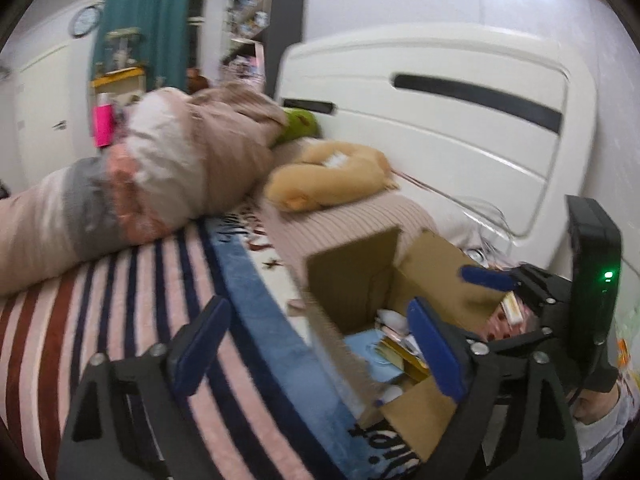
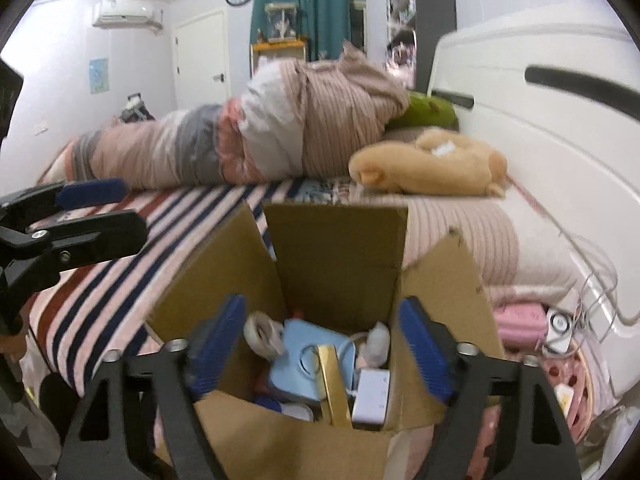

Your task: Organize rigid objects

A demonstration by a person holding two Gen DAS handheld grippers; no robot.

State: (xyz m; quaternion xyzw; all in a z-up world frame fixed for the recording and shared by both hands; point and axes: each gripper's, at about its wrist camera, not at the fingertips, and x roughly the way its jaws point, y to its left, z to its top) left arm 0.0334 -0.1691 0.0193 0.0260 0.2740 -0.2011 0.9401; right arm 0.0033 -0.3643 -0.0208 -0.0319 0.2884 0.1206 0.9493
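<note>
The right hand-held gripper (image 2: 320, 352) is held wide and empty directly over the open cardboard box (image 2: 336, 248) on the bed (image 2: 100, 272). A gold bar-shaped box (image 2: 332, 384) lies just ahead at 12 o'clock, long axis running 12 to 6. The left hand-held gripper (image 1: 316, 344), also wide and empty, is seen with the box at its 2 o'clock; the right is judged nearer.

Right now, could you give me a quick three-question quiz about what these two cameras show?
1. True or false: the cardboard box on the bed has its flaps open.
2. Which lies in the box? A) gold bar-shaped box B) banana C) shoe
3. Is either gripper, left gripper or right gripper, holding anything?

Key: 1 true. 2 A. 3 No, both stand with jaws open; the right one is over the box.
</note>
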